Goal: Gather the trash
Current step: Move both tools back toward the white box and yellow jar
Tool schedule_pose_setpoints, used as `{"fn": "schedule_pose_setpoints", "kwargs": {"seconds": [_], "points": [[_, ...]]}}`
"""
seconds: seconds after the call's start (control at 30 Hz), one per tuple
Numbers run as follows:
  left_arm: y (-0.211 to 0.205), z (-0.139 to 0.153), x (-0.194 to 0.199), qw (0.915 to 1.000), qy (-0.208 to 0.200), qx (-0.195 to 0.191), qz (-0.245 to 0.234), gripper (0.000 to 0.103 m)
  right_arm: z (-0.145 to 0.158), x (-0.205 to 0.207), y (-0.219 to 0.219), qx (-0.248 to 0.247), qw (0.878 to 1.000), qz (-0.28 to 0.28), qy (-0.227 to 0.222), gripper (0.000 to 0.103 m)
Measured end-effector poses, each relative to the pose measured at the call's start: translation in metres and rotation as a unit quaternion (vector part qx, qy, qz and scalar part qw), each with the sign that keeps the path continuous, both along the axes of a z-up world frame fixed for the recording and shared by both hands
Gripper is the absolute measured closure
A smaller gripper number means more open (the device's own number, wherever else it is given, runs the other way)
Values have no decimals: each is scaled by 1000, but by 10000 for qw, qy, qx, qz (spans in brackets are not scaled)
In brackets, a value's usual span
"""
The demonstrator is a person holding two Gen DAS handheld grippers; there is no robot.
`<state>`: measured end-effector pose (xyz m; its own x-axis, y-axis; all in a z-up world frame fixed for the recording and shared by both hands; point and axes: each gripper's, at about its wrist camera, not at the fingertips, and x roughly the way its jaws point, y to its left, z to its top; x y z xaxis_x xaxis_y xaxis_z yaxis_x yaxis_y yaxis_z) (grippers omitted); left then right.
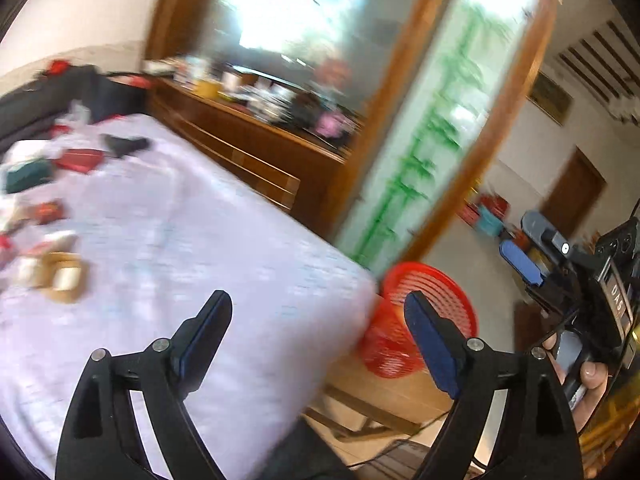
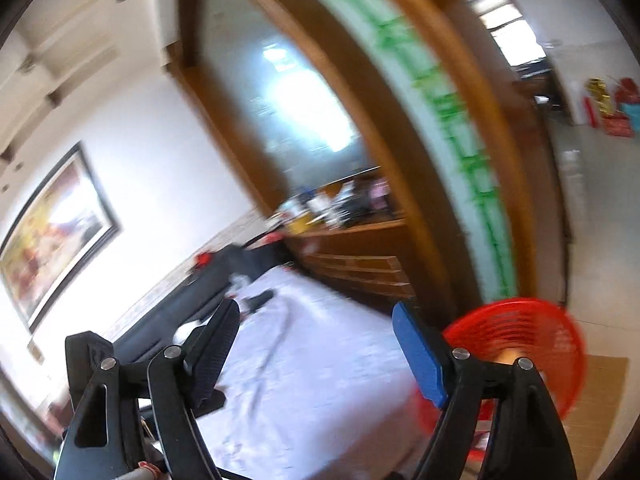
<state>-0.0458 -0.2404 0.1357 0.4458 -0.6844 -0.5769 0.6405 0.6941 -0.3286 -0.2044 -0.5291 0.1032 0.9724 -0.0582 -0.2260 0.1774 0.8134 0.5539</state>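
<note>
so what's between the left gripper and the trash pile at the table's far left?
Bare white tablecloth only, between the open, empty left gripper and the scattered trash. Shows in the left wrist view.

The left black plastic two-finger gripper (image 1: pixel 318 320) is showing blue ribbed pads and round silver pivot screws on slotted arms; the right black plastic gripper (image 2: pixel 316 330) is wearing the same, and white lettering is showing on its body in the left view

My left claw (image 1: pixel 318 326) gapes empty above the white cloth-covered table (image 1: pixel 208 232). A red plastic mesh basket (image 1: pixel 430 316) sits beside the table's corner. Blurred small boxes (image 1: pixel 60 216) litter the cloth's far-left side.
</note>
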Motion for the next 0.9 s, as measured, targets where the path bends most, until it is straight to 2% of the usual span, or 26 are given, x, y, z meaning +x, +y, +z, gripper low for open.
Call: {"fn": "schedule_pose_setpoints", "kwargs": {"seconds": [0.1,0.27,0.53,0.67,0.9], "points": [[56,6,3,9979,-219,-7,607,16,9,27,37,-162,9988,467,21,19],[132,3,11,9889,-277,-22,1459,16,19,64,97,-403,9922,1179,39,19],[235,-13,29,9684,122,-256,2479,16,14,121,175,-633,9736,2182,199,18],[266,-21,34,9586,406,-482,2776,16,7,147,201,-609,9637,2582,304,18],[297,-24,41,9450,658,-660,3136,16,-3,187,241,-571,9476,3106,475,16]]}}
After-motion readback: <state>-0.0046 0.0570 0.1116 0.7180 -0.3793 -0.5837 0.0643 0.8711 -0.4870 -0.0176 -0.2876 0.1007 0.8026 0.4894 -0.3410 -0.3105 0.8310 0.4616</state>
